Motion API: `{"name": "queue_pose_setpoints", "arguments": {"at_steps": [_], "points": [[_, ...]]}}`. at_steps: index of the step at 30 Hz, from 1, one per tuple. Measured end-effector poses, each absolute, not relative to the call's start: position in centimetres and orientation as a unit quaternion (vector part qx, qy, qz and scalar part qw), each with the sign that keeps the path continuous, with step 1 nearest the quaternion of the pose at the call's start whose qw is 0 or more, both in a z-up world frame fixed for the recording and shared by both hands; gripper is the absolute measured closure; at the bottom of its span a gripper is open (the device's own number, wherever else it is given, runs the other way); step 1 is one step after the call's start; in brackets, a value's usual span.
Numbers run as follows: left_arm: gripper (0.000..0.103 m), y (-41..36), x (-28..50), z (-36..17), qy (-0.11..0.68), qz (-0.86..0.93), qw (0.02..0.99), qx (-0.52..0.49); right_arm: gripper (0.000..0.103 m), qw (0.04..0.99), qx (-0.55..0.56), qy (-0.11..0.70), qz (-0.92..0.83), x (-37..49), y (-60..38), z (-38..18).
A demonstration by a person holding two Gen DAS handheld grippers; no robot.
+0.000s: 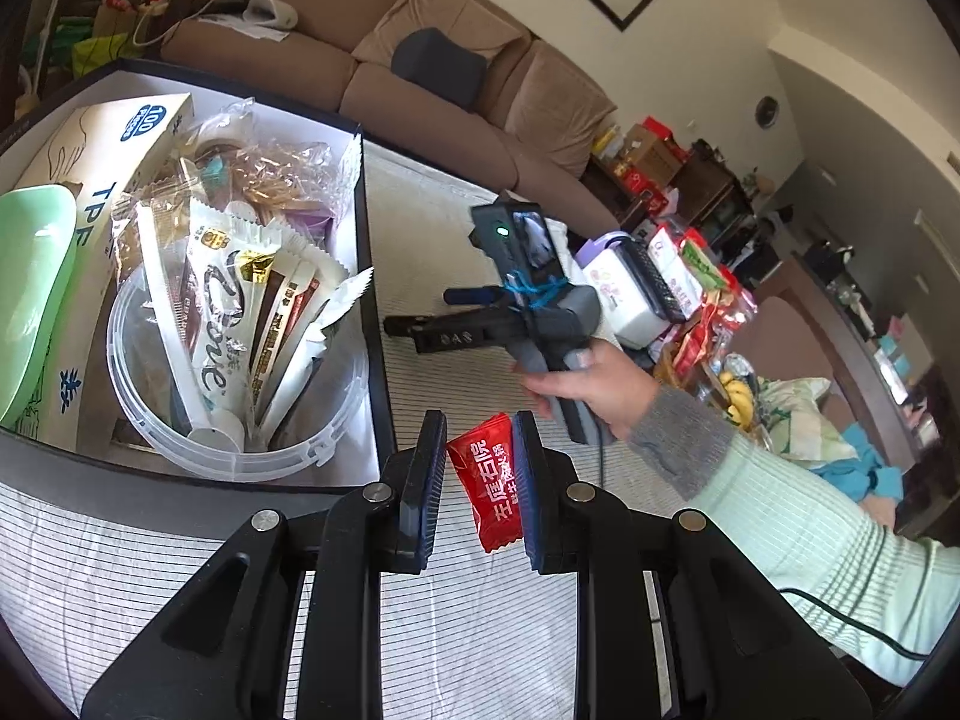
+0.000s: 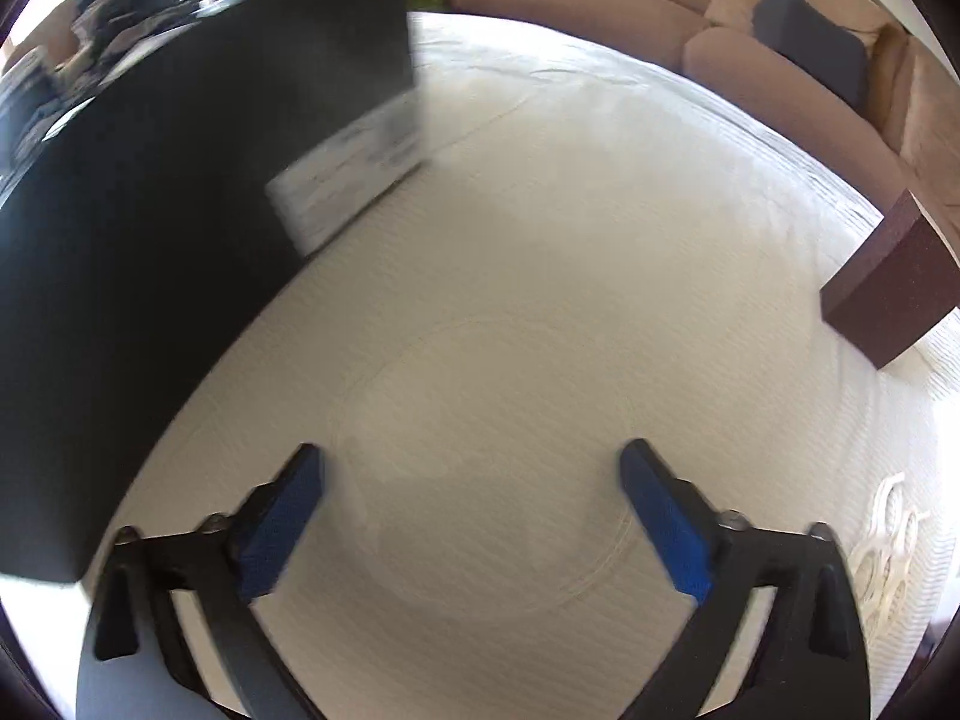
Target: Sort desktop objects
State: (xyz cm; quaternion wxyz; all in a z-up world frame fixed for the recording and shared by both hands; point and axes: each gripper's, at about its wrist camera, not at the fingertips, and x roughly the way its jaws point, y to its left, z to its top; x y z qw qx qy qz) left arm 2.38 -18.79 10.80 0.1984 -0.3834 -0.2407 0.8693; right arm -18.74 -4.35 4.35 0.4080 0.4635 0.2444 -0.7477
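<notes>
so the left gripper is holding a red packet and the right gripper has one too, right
Not quite. The left gripper does hold the red packet, but the right gripper holds nothing: the right wrist view shows it open over the bare white cloth.

A red sachet (image 1: 487,480) with white lettering hangs upright, clamped above the counter's white cloth, just beside the snack-filled box (image 1: 366,276).

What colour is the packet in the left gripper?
Red packet with white lettering; clearest in left wrist view.
</notes>
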Motion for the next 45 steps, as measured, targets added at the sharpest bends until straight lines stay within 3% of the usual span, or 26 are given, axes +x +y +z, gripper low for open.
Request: {"name": "queue_pose_setpoints", "arguments": {"at_steps": [2, 5, 10, 16, 17, 18, 21, 22, 24, 29, 38, 45], "points": [[0.082, -19.1, 2.4, 10.8, -0.240, 0.870, 0.195, -0.383, 0.032, 0.426, 0.470, 0.238, -0.736, -16.9, -3.4, 4.8], [0.082, -19.3, 2.4, 10.8, -0.241, 0.871, 0.194, -0.382, 0.036, 0.447, 0.484, 0.225, -0.718, -13.5, -2.0, 5.2], [0.082, -18.9, 2.7, 10.6, -0.236, 0.872, 0.196, -0.382, 0.036, 0.452, 0.501, 0.208, -0.708, -10.7, 0.8, 6.3], [0.082, -18.2, 2.6, 10.7, -0.232, 0.873, 0.197, -0.380, 0.036, 0.351, 0.500, 0.108, -0.784, -17.3, 4.4, 8.3], [0.082, -18.2, 2.5, 10.6, -0.232, 0.873, 0.197, -0.381, 0.040, 0.339, 0.503, 0.100, -0.789, -18.7, 4.5, 8.1], [0.082, -18.2, 2.4, 10.6, -0.233, 0.872, 0.198, -0.381, 0.055, 0.331, 0.511, 0.094, -0.787, -19.8, 4.4, 7.4], [0.082, -18.0, 2.3, 10.6, -0.233, 0.871, 0.203, -0.382, 0.075, 0.327, 0.537, 0.103, -0.771, -20.6, 3.5, 5.1], [0.082, -17.8, 2.3, 10.7, -0.231, 0.871, 0.204, -0.382, 0.075, 0.327, 0.531, 0.121, -0.772, -20.3, 3.8, 5.0], [0.082, -17.8, 2.3, 10.6, -0.230, 0.871, 0.205, -0.382, 0.085, 0.335, 0.510, 0.155, -0.777, -19.5, 3.2, 5.1], [0.082, -17.9, 2.3, 10.9, -0.232, 0.870, 0.211, -0.380, 0.094, 0.377, 0.519, 0.157, -0.751, -17.2, 2.2, 5.0], [0.082, -19.2, 2.7, 11.1, -0.247, 0.870, 0.210, -0.372, 0.096, 0.444, 0.550, 0.169, -0.687, -7.7, 5.0, 5.7], [0.082, -21.3, 2.9, 12.7, -0.308, 0.858, 0.235, -0.337, 0.089, 0.438, 0.518, 0.154, -0.718, -3.9, 6.9, 9.1]]}}
